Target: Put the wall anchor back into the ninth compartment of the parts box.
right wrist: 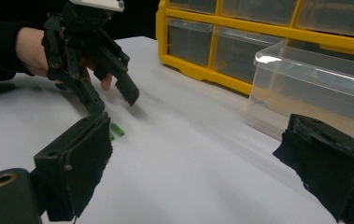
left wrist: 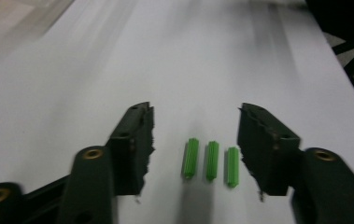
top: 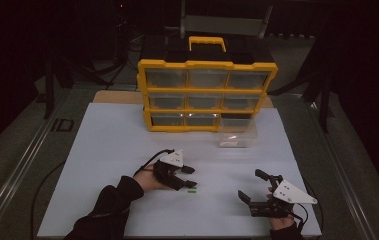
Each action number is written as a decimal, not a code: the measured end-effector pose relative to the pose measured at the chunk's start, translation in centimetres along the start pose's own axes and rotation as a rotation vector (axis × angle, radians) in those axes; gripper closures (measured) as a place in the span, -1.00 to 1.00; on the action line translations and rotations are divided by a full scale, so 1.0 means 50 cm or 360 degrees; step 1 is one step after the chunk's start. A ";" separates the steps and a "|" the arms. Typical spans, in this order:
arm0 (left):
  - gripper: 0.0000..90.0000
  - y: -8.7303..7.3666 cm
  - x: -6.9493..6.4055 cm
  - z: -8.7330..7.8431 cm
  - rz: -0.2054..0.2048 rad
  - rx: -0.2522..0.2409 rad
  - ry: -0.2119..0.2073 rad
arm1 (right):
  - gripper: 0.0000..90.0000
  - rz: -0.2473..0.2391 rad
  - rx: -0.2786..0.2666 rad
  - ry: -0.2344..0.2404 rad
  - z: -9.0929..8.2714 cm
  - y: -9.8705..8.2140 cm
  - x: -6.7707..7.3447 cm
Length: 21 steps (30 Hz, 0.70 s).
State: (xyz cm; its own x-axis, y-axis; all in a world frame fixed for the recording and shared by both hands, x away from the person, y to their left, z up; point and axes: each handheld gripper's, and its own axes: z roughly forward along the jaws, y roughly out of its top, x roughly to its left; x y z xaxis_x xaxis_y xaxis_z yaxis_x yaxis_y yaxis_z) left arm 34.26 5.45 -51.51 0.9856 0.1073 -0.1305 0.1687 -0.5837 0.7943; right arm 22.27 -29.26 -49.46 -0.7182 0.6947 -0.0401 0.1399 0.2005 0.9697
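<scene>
Green plugs point(left wrist: 210, 161) between lowered left gripper point(left wrist: 195, 140) jaws

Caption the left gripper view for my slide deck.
Open left tongs straddle three green wall plugs lying side by side on the white sheet.

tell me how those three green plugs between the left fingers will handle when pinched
The green plugs look like small ribbed plastic cylinders lying flat, so probably light, fairly stiff, and apt to roll. The left gripper may catch unevenly on three loose pieces.

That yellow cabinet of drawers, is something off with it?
Yes. One clear drawer is out of the yellow cabinet, standing on the white sheet before its bottom-right slot. Three green plugs lie loose nearby.
</scene>
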 end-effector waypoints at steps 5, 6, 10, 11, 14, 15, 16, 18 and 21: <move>0.32 -0.003 0.004 0.010 -0.0006 0.0053 -0.0003 | -0.82 0.0002 0.0001 -0.0001 0.000 -0.001 -0.001; 0.34 -0.003 0.004 0.010 -0.0006 0.0053 -0.0003 | -0.82 0.0002 0.0001 -0.0001 0.000 -0.001 -0.001; 0.42 -0.006 0.005 0.019 0.0013 0.0106 0.0007 | -0.82 0.0003 0.0000 0.0000 0.000 -0.001 -0.001; 0.45 -0.007 0.006 0.023 0.0028 0.0128 0.0029 | -0.82 0.0003 0.0000 0.0001 0.000 -0.001 -0.002; 0.53 -0.006 0.004 0.027 0.0043 0.0145 0.0046 | -0.82 0.0004 0.0003 -0.0001 0.000 -0.001 -0.001; 0.55 -0.004 0.004 0.030 0.0061 0.0166 0.0037 | -0.82 0.0003 0.0001 0.0000 0.000 -0.001 -0.002; 0.56 -0.004 0.004 0.030 0.0061 0.0166 0.0037 | -0.82 0.0003 0.0002 -0.0002 0.000 -0.001 -0.002; 0.65 -0.002 0.004 0.031 0.0063 0.0176 0.0027 | -0.82 0.0001 0.0002 -0.0003 0.000 -0.001 -0.002; 0.76 0.001 0.008 0.033 0.0024 0.0192 0.0032 | -0.82 0.0003 0.0006 -0.0003 0.000 -0.001 -0.002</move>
State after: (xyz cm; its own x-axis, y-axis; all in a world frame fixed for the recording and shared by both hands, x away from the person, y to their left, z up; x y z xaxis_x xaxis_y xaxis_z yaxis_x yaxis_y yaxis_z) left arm 34.69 4.14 -52.51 0.9879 0.1130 -0.1065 0.1551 -0.6778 0.7187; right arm 22.32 -29.34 -49.52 -0.7165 0.6966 -0.0388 0.1437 0.2018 0.9688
